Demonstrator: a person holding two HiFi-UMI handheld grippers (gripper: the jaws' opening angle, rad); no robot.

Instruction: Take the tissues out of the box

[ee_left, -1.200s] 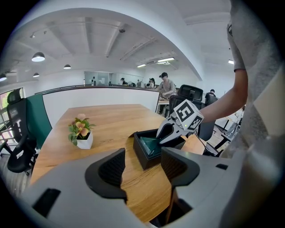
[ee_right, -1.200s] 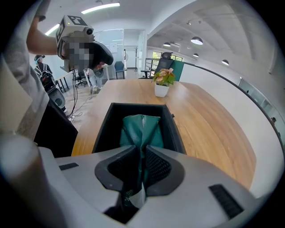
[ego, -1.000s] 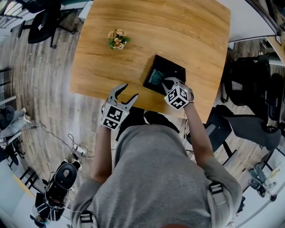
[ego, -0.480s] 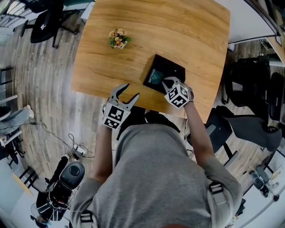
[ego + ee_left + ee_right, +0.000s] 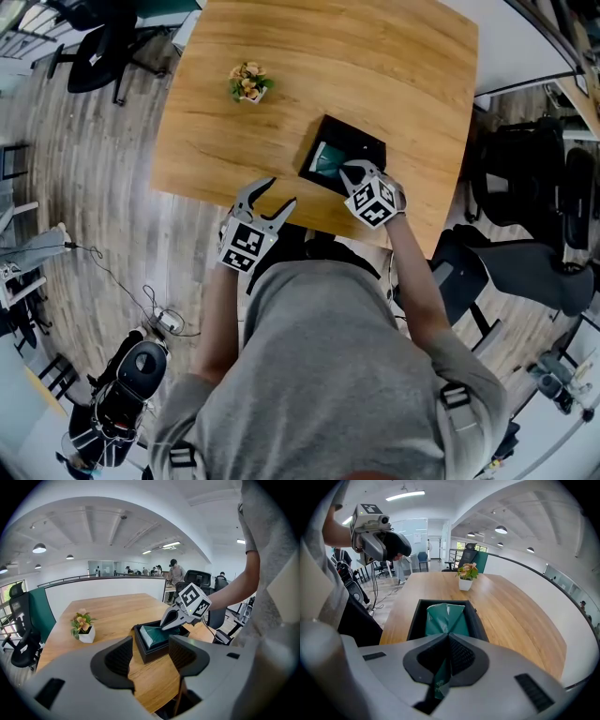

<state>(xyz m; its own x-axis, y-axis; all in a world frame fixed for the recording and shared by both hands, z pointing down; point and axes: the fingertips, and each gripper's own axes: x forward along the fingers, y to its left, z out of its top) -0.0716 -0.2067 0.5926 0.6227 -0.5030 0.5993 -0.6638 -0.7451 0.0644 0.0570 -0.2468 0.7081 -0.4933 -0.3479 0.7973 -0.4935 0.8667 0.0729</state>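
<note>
A black open box (image 5: 358, 142) lies on the wooden table (image 5: 375, 66) near its front edge, with a green tissue pack (image 5: 328, 160) inside. My right gripper (image 5: 346, 172) reaches over the box's near end and is shut on the pack's edge; in the right gripper view the green wrapper (image 5: 443, 620) runs pinched between the closed jaws. The box (image 5: 415, 618) lies straight ahead of that gripper. My left gripper (image 5: 265, 199) hovers open at the table's front edge, left of the box, holding nothing. From the left gripper view the box (image 5: 143, 649) and pack (image 5: 152, 635) sit just beyond its jaws.
A small white pot of flowers (image 5: 247, 82) stands on the table's left part, far from the box. Office chairs (image 5: 534, 206) stand to the right, and cables and a machine (image 5: 131, 375) lie on the wood floor at left.
My right gripper has closed on the green pack's edge. Both grippers stay in almost the same place; the left one shifted slightly toward the table.
</note>
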